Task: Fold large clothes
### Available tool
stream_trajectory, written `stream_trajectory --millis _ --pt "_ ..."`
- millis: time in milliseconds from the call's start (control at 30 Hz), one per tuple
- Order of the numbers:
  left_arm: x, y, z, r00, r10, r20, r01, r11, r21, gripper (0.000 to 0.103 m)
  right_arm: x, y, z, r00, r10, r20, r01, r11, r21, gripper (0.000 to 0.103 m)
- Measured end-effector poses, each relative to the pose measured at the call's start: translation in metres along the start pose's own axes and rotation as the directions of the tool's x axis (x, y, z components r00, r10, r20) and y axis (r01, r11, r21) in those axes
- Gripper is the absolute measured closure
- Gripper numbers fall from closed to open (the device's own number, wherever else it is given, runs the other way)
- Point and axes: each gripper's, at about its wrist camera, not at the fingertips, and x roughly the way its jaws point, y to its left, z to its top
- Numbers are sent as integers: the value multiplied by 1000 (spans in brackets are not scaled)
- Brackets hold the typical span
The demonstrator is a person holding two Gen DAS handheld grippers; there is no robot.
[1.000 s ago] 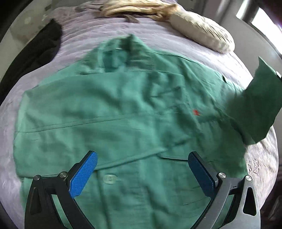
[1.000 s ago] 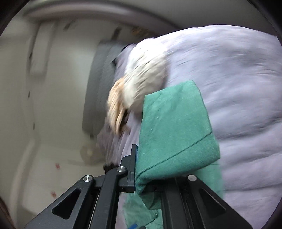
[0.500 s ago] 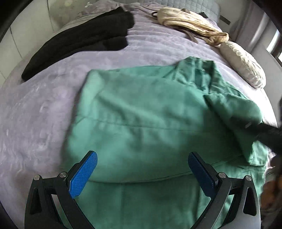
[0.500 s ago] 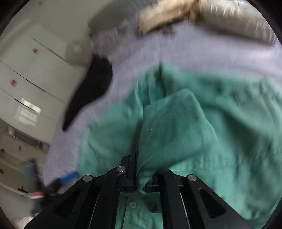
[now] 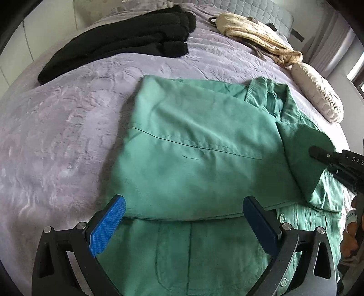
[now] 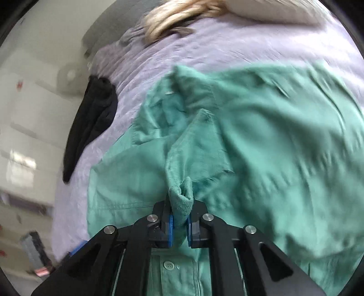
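Right tongs pinch the green shirt's sleeve (jaws just easing apart), laying it inward at three o'clock; left tongs gape empty above.

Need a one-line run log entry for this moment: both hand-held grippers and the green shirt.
left hand-held gripper: open, empty, over shirt | right hand-held gripper: shut on sleeve, jaws just easing open | green shirt: on bed, one side folded

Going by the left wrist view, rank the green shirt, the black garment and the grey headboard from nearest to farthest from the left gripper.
From the left gripper:
1. Green shirt, directly under and ahead of the open jaws.
2. Black garment, farther up the bed, to the left.
3. Grey headboard, at the far end of the bed, top of the view.
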Motion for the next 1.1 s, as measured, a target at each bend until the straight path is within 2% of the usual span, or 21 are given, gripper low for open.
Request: stream_trajectory --millis 67,100,167,200,267,333,433,567,667,767,900,967,1100 --pt "-2 7 0 1000 12 7 -12 1000 -12 0 9 40 -8 999 -36 -34 29 982 -189 93" --pt "-3 11 0 1000 20 8 -20 1000 -19 0 15 52 -13 997 -60 -48 47 970 -238 86" --pt "-3 19 0 999 35 6 -35 999 -34 0 29 76 -28 991 -99 -88 64 940 -336 67" --pt "-2 23 0 999 43 2 -43 998 -41 0 34 84 -35 990 -90 -105 47 932 -358 52" --pt "-1 26 0 999 53 -6 -53 997 -51 0 36 88 -48 989 -54 -138 0 932 -363 49" --pt "0 26 0 999 53 -12 -53 997 -47 0 34 81 -56 986 -35 -163 -22 942 -335 48" --pt "3 16 2 999 39 -17 -40 999 -28 0 16 48 -63 983 -17 -184 -28 971 -236 44" --pt "11 -9 5 999 -16 -36 16 1000 1 0 -22 -27 -72 981 2 -192 -4 1000 -6 44" --pt "21 -34 7 997 -58 -60 61 997 38 0 -51 -86 -82 982 -27 -187 62 981 183 40" --pt "34 -59 9 991 -95 -95 102 992 68 0 -81 -140 -96 992 -23 -127 68 930 361 40" --pt "53 -78 15 981 -135 -138 144 988 63 0 -108 -196 -111 999 31 9 -30 826 563 40" --pt "61 -85 19 983 -117 -139 126 990 58 0 -116 -216 -114 995 53 87 -96 769 632 40" --pt "68 -97 27 988 -72 -133 84 993 80 0 -127 -249 -120 969 66 238 -223 647 729 40"
